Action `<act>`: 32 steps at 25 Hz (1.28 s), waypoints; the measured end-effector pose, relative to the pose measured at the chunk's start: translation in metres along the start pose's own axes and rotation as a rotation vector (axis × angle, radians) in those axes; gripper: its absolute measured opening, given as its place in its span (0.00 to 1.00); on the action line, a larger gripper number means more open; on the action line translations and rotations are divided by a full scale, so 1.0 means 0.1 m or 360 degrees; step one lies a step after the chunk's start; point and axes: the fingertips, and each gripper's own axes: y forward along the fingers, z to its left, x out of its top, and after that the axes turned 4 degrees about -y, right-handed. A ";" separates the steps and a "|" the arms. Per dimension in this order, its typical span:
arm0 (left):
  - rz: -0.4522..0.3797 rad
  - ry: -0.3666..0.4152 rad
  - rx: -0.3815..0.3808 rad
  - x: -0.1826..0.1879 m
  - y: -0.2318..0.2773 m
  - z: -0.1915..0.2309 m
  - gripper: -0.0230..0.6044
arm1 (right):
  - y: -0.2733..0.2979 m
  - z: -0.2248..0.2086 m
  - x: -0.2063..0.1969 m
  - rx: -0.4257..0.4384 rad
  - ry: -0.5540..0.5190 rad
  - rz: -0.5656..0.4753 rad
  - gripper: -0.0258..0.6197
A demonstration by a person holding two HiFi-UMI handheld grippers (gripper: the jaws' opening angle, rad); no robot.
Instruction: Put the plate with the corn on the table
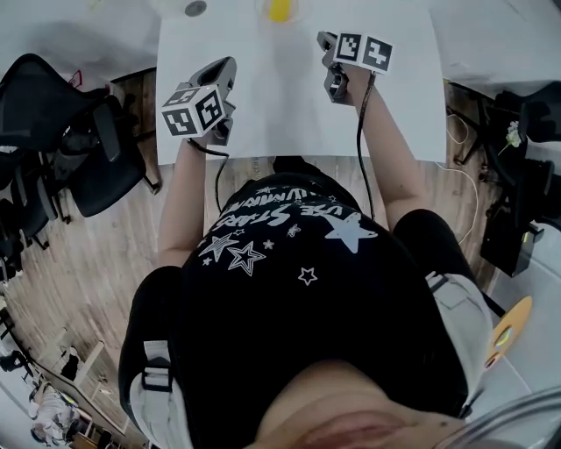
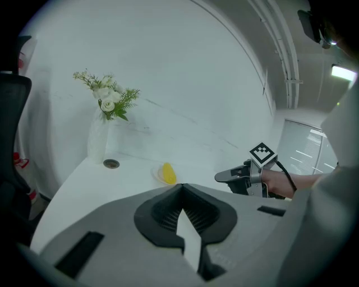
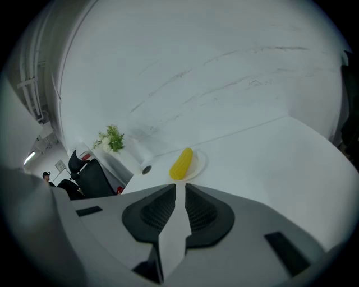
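Observation:
A yellow corn cob point(image 1: 279, 10) lies on a small pale plate point(image 3: 199, 163) at the far middle of the white table point(image 1: 289, 123). The corn point(image 3: 182, 163) is ahead of my right gripper point(image 3: 179, 188), and the left gripper view shows the cob point(image 2: 167, 173) from its other side. Both grippers hover over the table's near half, well short of the plate. My left gripper point(image 1: 228, 67) has its jaws together with nothing between them. So does my right gripper point(image 1: 329, 44), whose body point(image 2: 247, 178) also appears in the left gripper view.
A white vase with flowers point(image 2: 100, 132) stands at the table's far left, a small dark round object point(image 2: 111, 163) beside it. Black office chairs point(image 1: 79, 149) stand left of the table, and more gear sits on the floor at the right point(image 1: 517, 202).

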 end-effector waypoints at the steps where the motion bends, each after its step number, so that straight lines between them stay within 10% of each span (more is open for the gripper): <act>1: 0.0002 0.0007 -0.0008 -0.03 -0.06 -0.03 0.04 | -0.07 0.03 -0.06 -0.0003 0.0000 -0.0005 0.13; 32: 0.0089 0.0136 -0.0103 -0.97 -1.25 -0.73 0.04 | -1.36 0.83 -1.67 -0.0157 -0.0172 -0.0136 0.06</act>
